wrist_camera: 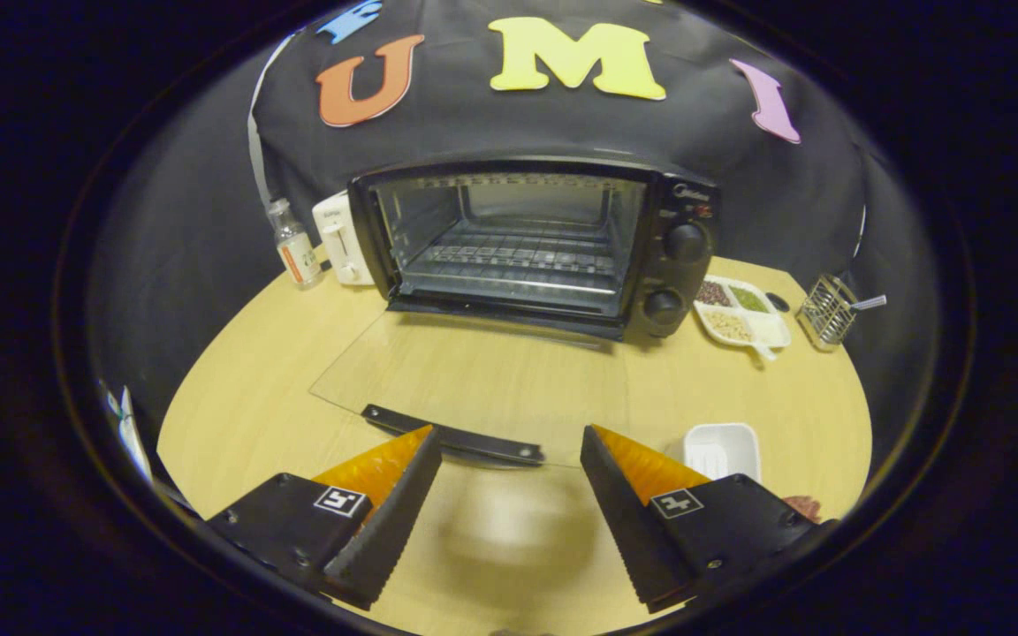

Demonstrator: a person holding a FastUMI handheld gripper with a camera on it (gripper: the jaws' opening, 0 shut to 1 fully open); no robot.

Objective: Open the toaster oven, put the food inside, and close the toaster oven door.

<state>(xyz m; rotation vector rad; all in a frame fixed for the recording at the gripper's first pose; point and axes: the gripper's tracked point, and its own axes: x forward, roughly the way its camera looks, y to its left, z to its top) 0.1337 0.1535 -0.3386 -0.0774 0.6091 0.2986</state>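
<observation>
Toaster oven (pixel 531 243): in the gripper view it stands at the far side of the wooden table (pixel 244 415), straight ahead of the fingers and well beyond them, its mouth facing the gripper.
Door: the glass door (pixel 474 380) is folded fully down and lies flat on the table, reaching from the oven's mouth toward the fingers; its dark handle (pixel 452 437) runs crosswise just ahead of the fingertips.
Oven cavity: the wire rack (pixel 518 261) inside is bare, so by my reading the opening is done and the loading is not.
Gripper (pixel 509 455): fingers spread wide apart with nothing between them but table.
Food: a small white dish (pixel 721 449) sits on the table just beside the right finger, partly hidden by it; a reddish item (pixel 802 506) shows at that finger's outer side, too little of it to name.
Key relation: the food appears to lie to the right of the fingers and close by, the oven dead ahead, so the coming move likely needs a turn to the right first.
Other things: a clear bottle (pixel 295 252) and a white appliance (pixel 341 238) stand left of the oven; a divided tray (pixel 743 318) and a wire basket (pixel 827 309) stand to its right.
</observation>
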